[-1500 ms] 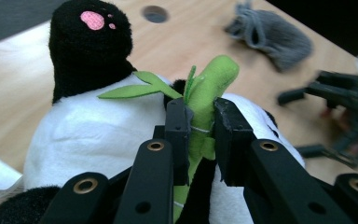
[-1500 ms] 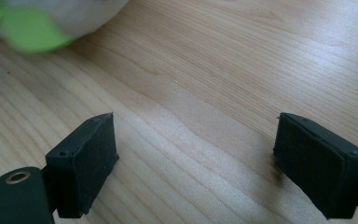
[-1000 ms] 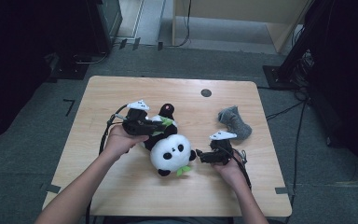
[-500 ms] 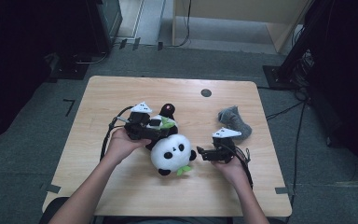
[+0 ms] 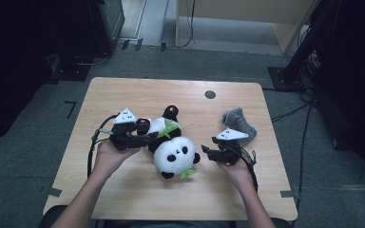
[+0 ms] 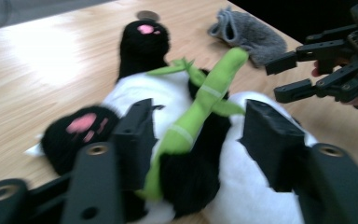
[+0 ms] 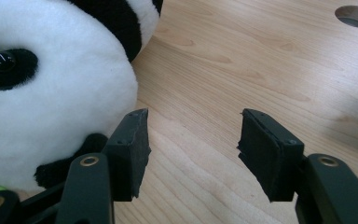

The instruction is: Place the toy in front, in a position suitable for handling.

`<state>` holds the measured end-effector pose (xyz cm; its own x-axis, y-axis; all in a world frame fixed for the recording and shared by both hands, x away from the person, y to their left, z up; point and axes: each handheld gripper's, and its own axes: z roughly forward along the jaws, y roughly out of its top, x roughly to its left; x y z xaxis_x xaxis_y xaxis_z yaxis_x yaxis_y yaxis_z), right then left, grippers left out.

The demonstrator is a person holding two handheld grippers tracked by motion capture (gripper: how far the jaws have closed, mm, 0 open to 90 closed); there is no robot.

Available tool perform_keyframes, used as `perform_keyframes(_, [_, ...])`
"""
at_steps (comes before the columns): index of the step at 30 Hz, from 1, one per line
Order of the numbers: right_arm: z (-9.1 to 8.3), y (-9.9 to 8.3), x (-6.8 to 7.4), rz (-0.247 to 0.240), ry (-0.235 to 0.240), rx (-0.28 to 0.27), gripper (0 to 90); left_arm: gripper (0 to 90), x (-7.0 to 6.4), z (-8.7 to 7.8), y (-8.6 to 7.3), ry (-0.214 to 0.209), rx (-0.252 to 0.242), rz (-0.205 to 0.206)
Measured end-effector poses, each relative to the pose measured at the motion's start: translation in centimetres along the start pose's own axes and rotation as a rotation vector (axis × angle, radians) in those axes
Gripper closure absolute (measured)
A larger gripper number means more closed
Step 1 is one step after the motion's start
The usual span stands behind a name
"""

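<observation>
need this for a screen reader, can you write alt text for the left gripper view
The left gripper is open around the belly of a plush panda lying on its back on a wooden table, a green bamboo stalk across its chest. Farther off are a grey sock and the right gripper, open.

The high view looks forward and down from above the person's side onto the whole light wooden table (image 5: 123, 95), far enough off to take in the surrounding floor. The left gripper view sits low and close behind its own black jaws, facing across the table over the black-and-white plush panda toy (image 6: 177, 93) toward the crumpled grey knitted cloth (image 6: 251, 35) and the right gripper (image 6: 289, 77). The right gripper view rides just above the tabletop, very near the panda's white head (image 7: 51, 93), facing the round dark hole in the table (image 7: 356, 16). All three views share the panda; hole and cloth appear in each.
</observation>
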<state>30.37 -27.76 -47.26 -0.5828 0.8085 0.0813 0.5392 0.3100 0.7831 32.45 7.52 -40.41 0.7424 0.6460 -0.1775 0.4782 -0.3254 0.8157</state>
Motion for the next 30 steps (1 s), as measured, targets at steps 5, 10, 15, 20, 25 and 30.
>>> perform_keyframes(5, [0.5,0.4,0.1,-0.009,0.014,0.015,48.5,56.0,0.0,-0.9,-1.9,-0.006,0.006,-0.028])
perform_keyframes(10, [1.2,0.8,0.4,-0.025,0.018,0.016,48.8,61.3,-0.3,-1.3,-3.3,-0.003,0.008,-0.037])
perform_keyframes(15, [1.8,1.3,0.3,-0.026,0.033,0.025,54.8,63.5,-0.1,-0.9,-4.5,0.0,0.017,-0.063])
perform_keyframes(20, [2.4,1.7,0.2,-0.003,0.072,0.018,59.2,61.2,0.2,-0.1,-5.7,0.0,0.031,-0.087])
perform_keyframes(25, [2.9,1.9,0.3,0.027,0.119,0.018,66.9,63.1,0.1,1.4,-6.3,-0.017,0.062,-0.092])
perform_keyframes(30, [3.0,1.9,0.9,-0.012,0.132,0.041,72.1,64.5,0.2,2.7,-6.3,-0.019,0.057,-0.084])
